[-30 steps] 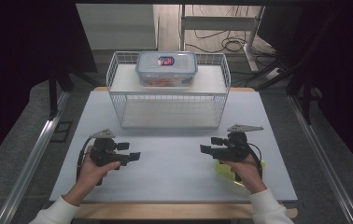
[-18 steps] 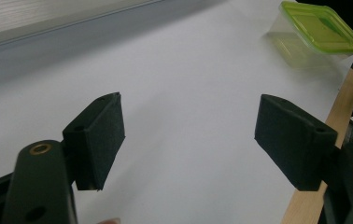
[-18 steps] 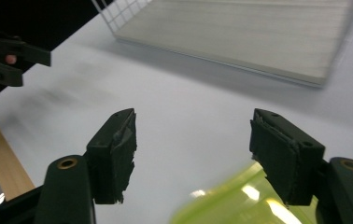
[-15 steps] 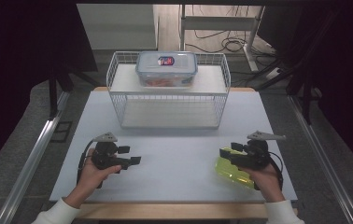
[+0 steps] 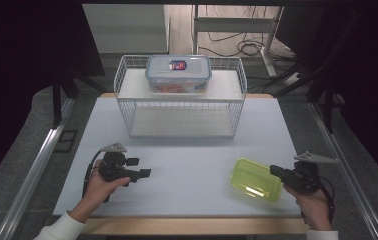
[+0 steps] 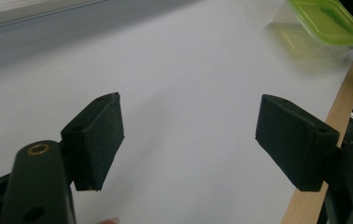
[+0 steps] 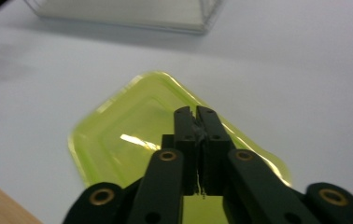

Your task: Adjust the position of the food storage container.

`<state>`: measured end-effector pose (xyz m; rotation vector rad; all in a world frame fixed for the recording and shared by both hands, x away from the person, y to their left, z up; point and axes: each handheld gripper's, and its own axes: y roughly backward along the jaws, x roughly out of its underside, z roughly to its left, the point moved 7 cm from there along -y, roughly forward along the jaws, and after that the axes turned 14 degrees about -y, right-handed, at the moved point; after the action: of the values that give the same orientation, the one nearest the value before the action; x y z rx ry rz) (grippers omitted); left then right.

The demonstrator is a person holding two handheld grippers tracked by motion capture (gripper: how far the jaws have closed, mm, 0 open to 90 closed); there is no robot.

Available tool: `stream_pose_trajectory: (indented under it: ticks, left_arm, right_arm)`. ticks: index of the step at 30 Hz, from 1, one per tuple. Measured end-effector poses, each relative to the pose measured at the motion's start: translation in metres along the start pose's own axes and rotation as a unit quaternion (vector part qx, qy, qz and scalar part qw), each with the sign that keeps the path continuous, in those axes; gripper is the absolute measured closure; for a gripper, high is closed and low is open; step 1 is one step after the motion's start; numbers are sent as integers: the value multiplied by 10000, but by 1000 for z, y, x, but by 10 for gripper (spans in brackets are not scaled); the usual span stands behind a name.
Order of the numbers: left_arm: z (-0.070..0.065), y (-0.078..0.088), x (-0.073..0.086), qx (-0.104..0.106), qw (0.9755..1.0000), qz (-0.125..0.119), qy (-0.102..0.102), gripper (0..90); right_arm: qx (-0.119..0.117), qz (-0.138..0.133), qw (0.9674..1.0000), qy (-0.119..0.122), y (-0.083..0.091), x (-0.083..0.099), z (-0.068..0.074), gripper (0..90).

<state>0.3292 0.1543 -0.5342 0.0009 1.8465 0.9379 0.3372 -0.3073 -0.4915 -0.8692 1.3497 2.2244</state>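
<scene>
A shallow box with a yellow-green lid (image 5: pixel 256 180) lies flat on the white table, at the front right. My right gripper (image 5: pixel 276 171) sits just right of it and points left over its edge. In the right gripper view the right gripper (image 7: pixel 196 114) hovers above the green lid (image 7: pixel 128 135). Its jaws have just been closing and now stand shut with nothing between them. My left gripper (image 5: pixel 139 167) rests at the front left, open and empty. In the left gripper view the left gripper (image 6: pixel 195 140) frames bare table, with the green-lidded box (image 6: pixel 324 25) far off.
A white wire basket (image 5: pixel 179 107) stands at the back middle of the table, also seen as the basket (image 7: pixel 118 11). A clear food container with a blue lid (image 5: pixel 178 73) rests on top of it. The wooden front edge (image 5: pixel 192 225) runs close to both hands.
My right hand has moved right and toward the front edge, uncovering the green-lidded box, and its jaws have shut. The left hand has stayed put.
</scene>
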Motion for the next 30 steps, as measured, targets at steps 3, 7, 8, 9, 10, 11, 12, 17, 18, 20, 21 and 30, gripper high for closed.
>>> stream_pose_trajectory:
  ticks: [3, 7, 8, 9, 10, 11, 12, 17, 18, 20, 21, 30]
  left_arm:
    - [0, 0, 0, -6, 10000, 1, 3, 235]
    - [2, 0, 1, -19, 10000, 4, 19, 233]
    - [3, 1, 1, -19, 10000, 32, -3, 234]
    - [3, 1, 2, -15, 10000, 38, 2, 233]
    - [4, 1, 2, -16, 10000, 38, 8, 234]
    - [4, 0, 2, -14, 10000, 34, 10, 234]
    - [3, 0, 2, -13, 10000, 35, 13, 234]
    - [2, 0, 1, -23, 10000, 45, -10, 233]
    - [2, 0, 1, -23, 10000, 40, -9, 233]
    - [2, 1, 1, -28, 10000, 30, -13, 233]
    - [2, 1, 1, -29, 10000, 26, -9, 233]
    - [1, -1, 1, -28, 10000, 42, -18, 233]
  right_arm:
    - [400, 49, 9992, -3, -1, 2, -16, 891]
    - [666, 58, 9977, -124, 0, 5, -31, 891]
    - [699, 59, 9974, -172, 0, 6, -35, 891]
    - [726, 72, 9971, -208, 0, 7, -37, 891]
    - [750, 90, 9969, -236, 0, 8, -40, 891]
    - [795, 128, 9964, -265, 0, 10, -42, 891]
    - [840, 152, 9960, -258, 0, 10, -44, 891]
    - [1176, 156, 9927, -210, 1, 11, -48, 891]
    - [1154, 131, 9929, -251, 2, 10, -48, 891]
    - [1175, 119, 9926, -286, 5, 11, -50, 891]
    - [1206, 158, 9921, -300, 6, 13, -51, 891]
    - [1311, 645, 9889, -253, -12, 30, -52, 890]
